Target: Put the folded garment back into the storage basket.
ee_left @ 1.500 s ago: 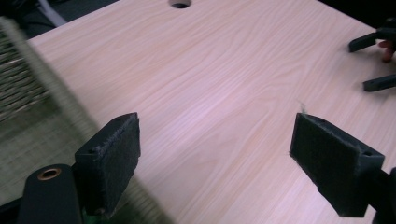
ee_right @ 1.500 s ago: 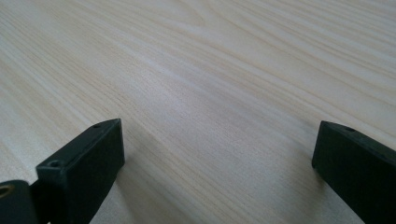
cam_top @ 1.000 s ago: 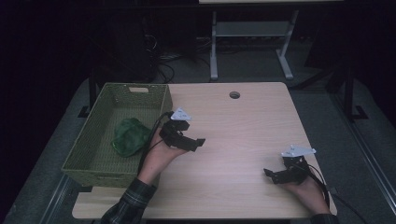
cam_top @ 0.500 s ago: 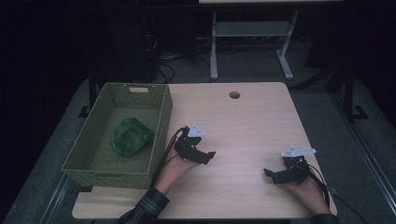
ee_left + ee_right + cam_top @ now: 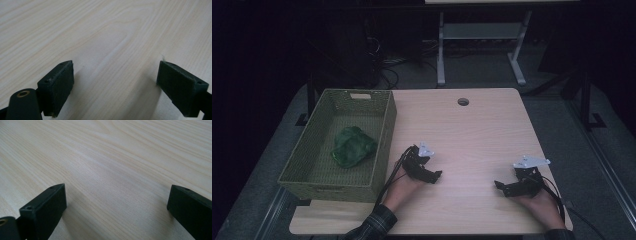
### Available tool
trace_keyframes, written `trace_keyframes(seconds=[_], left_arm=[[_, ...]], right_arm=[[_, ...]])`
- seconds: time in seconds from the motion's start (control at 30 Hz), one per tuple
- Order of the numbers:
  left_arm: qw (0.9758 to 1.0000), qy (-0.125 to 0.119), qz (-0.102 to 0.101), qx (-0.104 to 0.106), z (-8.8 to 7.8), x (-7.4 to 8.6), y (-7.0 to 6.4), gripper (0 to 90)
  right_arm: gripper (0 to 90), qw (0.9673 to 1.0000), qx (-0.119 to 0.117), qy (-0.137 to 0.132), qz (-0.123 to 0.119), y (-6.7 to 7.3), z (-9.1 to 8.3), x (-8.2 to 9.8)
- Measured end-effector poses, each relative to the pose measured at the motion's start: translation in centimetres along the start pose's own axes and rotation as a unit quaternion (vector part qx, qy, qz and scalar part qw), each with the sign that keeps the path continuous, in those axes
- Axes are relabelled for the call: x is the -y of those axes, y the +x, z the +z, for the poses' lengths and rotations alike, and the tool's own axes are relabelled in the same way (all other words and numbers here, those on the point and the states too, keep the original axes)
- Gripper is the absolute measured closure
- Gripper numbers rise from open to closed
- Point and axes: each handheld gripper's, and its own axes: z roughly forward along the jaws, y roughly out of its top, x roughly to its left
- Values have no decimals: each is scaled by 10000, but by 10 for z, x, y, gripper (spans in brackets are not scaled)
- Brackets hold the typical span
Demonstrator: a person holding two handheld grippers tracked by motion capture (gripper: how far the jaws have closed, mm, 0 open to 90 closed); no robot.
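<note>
A crumpled green cloth [image 5: 352,146] lies inside the woven olive basket [image 5: 384,131] on the left part of the light wooden table [image 5: 472,130]. My left gripper [image 5: 435,176] rests low over the table just right of the basket's near corner, apart from it. Its jaws stand wide open in the left gripper view [image 5: 115,85], with bare wood between them. My right gripper [image 5: 499,185] sits near the table's front right, pointing left. In the right gripper view [image 5: 116,207] its jaws are wide open over bare wood.
A round cable hole [image 5: 463,102] sits near the table's far edge. Beyond the table stands a grey metal stand [image 5: 479,40] with cables on the dark floor. Cables trail from both grippers toward the front edge.
My left gripper has moved from beside the basket's rim toward the front and right, down to the table. The green cloth stays in the basket. The right gripper has not moved.
</note>
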Motion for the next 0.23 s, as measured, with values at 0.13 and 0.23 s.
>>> trace_keyframes(seconds=[0.13, 0.23], left_arm=[[10000, -72, 52, 1, 0, 2, 1, 131], [9998, -168, 55, 1, 1, 4, 0, 130]], right_arm=[[19, 10000, -1, 1, 2, 0, 0, 0], [19, 10000, -1, 1, 1, 0, 0, 0]])
